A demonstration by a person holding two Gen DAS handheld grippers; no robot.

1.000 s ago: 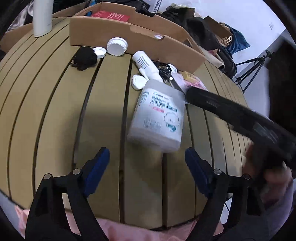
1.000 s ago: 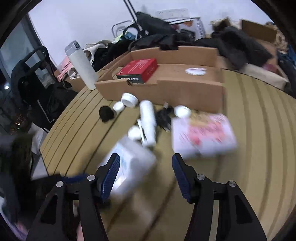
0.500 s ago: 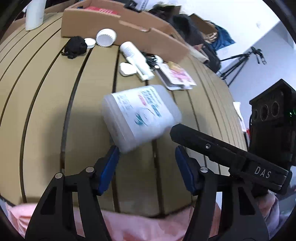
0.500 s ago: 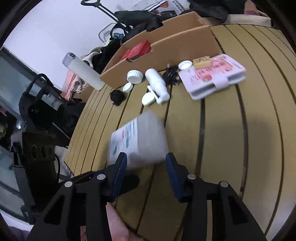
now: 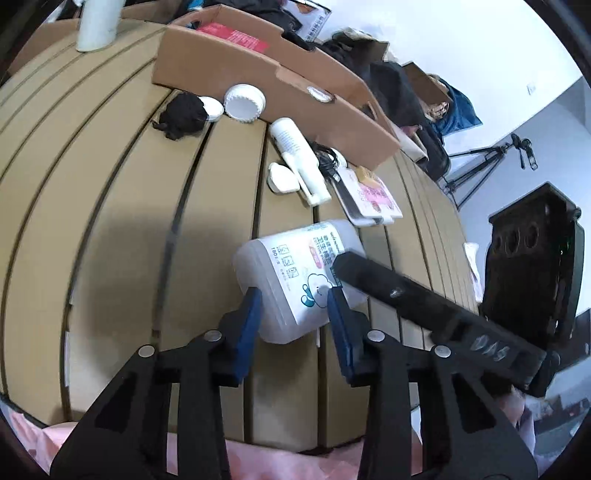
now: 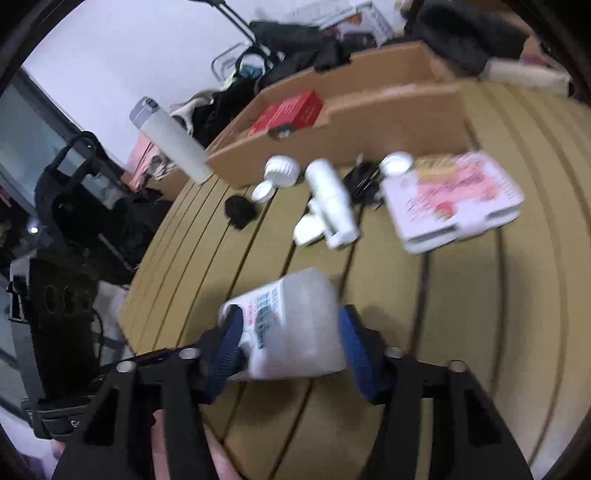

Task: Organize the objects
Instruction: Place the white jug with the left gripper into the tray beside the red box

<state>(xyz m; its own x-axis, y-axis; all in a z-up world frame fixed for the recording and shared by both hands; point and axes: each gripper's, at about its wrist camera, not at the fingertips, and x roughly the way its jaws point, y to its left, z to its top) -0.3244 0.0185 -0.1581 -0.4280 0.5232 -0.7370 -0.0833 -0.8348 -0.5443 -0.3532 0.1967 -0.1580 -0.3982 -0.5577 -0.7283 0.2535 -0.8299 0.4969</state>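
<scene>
Slatted tan boards make up the table point(image 5: 110, 221), and clutter of bags and dark clothing lines the pale wall behind it. At about 12 o'clock in the left wrist view a long cardboard box point(image 5: 258, 70) lies across the far side, with a red packet point(image 5: 236, 37) inside it. Just in front of the box sit a ribbed white lid point(image 5: 244, 103), a smaller white cap point(image 5: 213, 107) and a black scrunchie point(image 5: 183, 115). Near 1 o'clock lie a white tube point(image 5: 297, 155), a small white clip point(image 5: 282, 179), a tangle of black cable point(image 5: 327, 158) and a pink-printed packet point(image 5: 369, 195). A tall white flask point(image 5: 98, 22) stands at 11 o'clock, and a tripod point(image 5: 480, 166) stands off the table at 2 o'clock.

The white plastic jar point(image 5: 299, 280) lies tilted at the middle of the view, its printed label facing up. The left gripper point(image 5: 294, 310) has just been closing, and its blue pads now sit against the near end of the jar, one on each side. The right gripper point(image 6: 290, 343) reaches in from 3 o'clock in that view. Seen from its own camera, its jaws have also been closing, and its blue fingers point(image 6: 352, 347) bracket the same jar from the other end, apparently pinching it, though motion blur softens the contact.
</scene>
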